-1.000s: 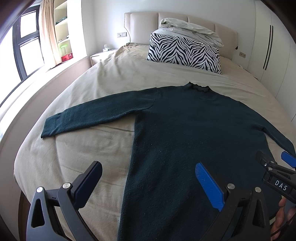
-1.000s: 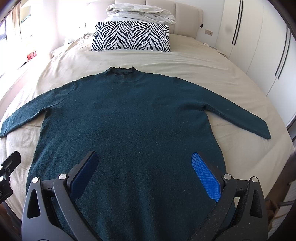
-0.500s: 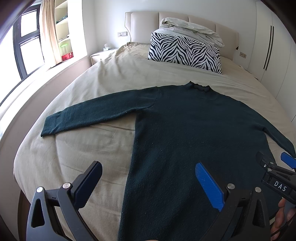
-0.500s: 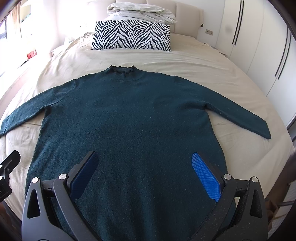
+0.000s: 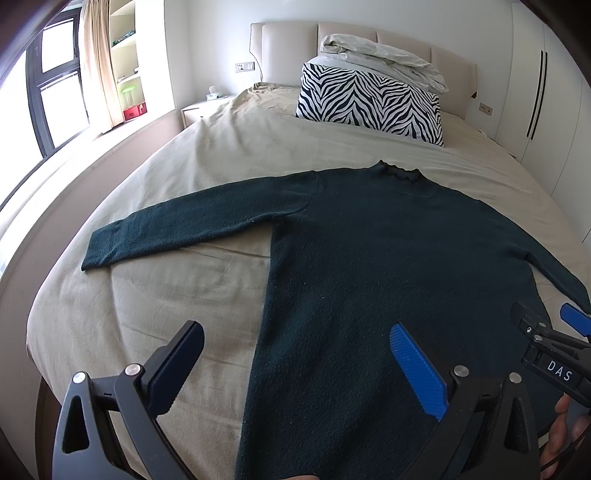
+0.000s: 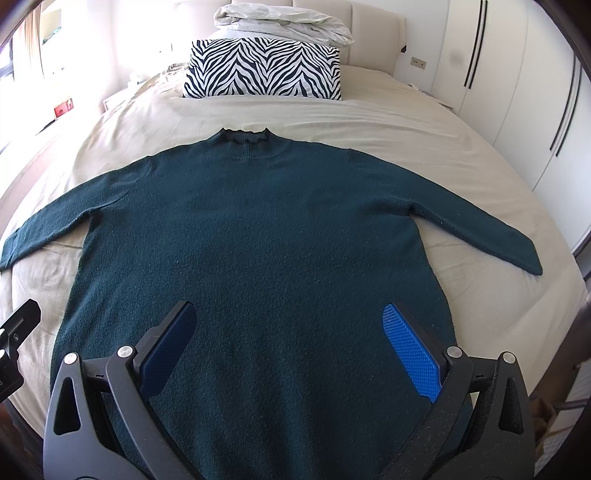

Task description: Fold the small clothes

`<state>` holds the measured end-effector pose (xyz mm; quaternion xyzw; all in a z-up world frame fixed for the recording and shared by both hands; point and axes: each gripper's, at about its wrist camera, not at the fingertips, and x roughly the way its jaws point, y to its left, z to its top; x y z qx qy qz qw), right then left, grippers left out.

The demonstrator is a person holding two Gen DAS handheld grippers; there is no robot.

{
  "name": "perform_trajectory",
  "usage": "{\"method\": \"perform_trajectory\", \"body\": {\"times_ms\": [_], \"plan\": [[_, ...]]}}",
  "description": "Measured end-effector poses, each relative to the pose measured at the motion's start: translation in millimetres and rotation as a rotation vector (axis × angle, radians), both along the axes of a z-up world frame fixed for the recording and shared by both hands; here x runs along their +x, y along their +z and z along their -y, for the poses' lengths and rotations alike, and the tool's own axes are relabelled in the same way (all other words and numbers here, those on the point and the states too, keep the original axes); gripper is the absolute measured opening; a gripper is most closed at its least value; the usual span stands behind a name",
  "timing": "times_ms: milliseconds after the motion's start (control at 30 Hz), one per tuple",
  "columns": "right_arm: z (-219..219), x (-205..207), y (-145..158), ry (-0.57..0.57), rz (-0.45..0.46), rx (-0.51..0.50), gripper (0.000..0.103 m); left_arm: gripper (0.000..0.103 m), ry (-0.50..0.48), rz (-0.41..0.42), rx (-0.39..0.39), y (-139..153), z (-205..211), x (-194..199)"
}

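Dark green knit sweater lies flat mid-bed, hem at the near edge. Soft, limp, probably light; pinch a sleeve cuff. Left gripper and right gripper gape, empty.

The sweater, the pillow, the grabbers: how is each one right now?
Sweater: flat on the bed, both sleeves spread out, unfolded.
Zebra pillow: propped at the headboard.
White bedding: bundled on top of the pillow.
Left gripper: jaws wide open, empty.
Right gripper: jaws wide open, empty.
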<state>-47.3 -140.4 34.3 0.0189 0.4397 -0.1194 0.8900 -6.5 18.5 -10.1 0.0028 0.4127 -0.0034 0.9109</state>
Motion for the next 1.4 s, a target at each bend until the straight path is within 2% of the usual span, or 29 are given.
{"method": "perform_trajectory", "body": {"times_ms": [833,933,1000,1100,1233,1333,1400], "plan": [[0.4,0.9,-5.7,-0.001,-0.004,0.010,0.103,0.103,0.006,0.004,0.018,-6.0,-2.0,-2.3],[7.8,1.1,-7.7,-0.006,0.007,0.029,0.103,0.103,-0.003,0.026,0.034,-5.8,3.4,-2.3],[18.1,-1.4,-5.1,-0.004,0.048,0.061,0.103,0.103,-0.018,0.029,0.031,-6.3,8.2,1.3],[49.7,-8.2,4.0,-0.019,0.143,0.140,0.103,0.103,-0.041,-0.010,-0.036,-11.7,9.2,10.0],[124.0,-8.8,11.1,-0.098,0.200,0.206,0.103,0.103,-0.067,-0.093,-0.198,-24.5,9.5,30.7],[195.9,-15.7,11.5,-0.204,0.262,0.234,0.103,0.103,-0.077,-0.105,-0.242,-30.6,18.7,43.9],[251.5,-30.1,10.7,-0.304,0.355,0.229,0.103,0.103,-0.092,-0.070,-0.251,-31.3,27.0,50.7]]}}
